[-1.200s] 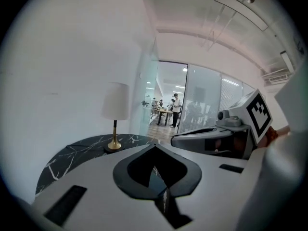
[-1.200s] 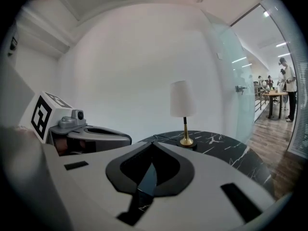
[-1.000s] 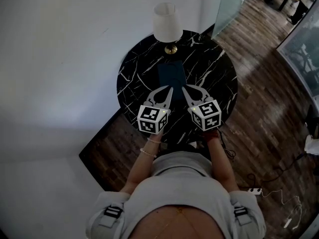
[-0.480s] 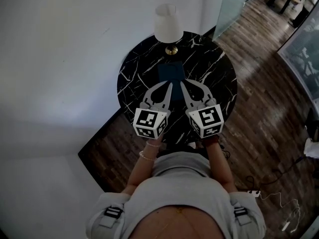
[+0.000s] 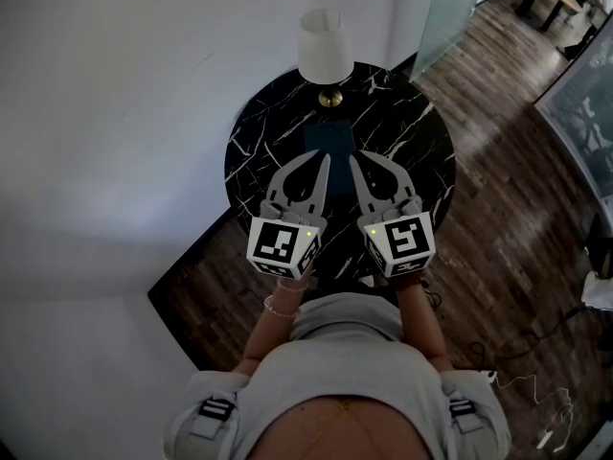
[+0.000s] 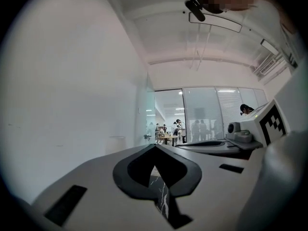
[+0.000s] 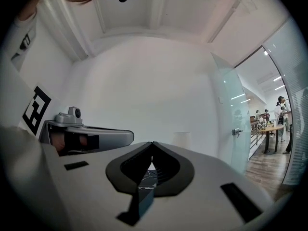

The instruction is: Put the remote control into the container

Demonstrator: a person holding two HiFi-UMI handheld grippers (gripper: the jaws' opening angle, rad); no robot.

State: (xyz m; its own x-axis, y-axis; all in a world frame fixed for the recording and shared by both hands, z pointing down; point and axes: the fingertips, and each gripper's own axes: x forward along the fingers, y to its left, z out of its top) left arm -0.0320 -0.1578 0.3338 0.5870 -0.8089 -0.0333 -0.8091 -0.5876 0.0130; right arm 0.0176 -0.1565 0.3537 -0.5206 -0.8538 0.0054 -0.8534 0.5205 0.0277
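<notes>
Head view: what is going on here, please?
A person holds the left tool and right tool above a round black table, both shut and empty. On the table stand a lamp and a dark blue container. No remote can be seen, so I cannot tell whether it is already inside.

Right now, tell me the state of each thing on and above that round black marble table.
Left gripper: shut, empty, above the round black marble table.
Right gripper: shut, empty, above the table.
White-shaded lamp with brass base: upright at the table's far edge.
Dark blue rectangular container: flat on the table, contents unclear.
</notes>
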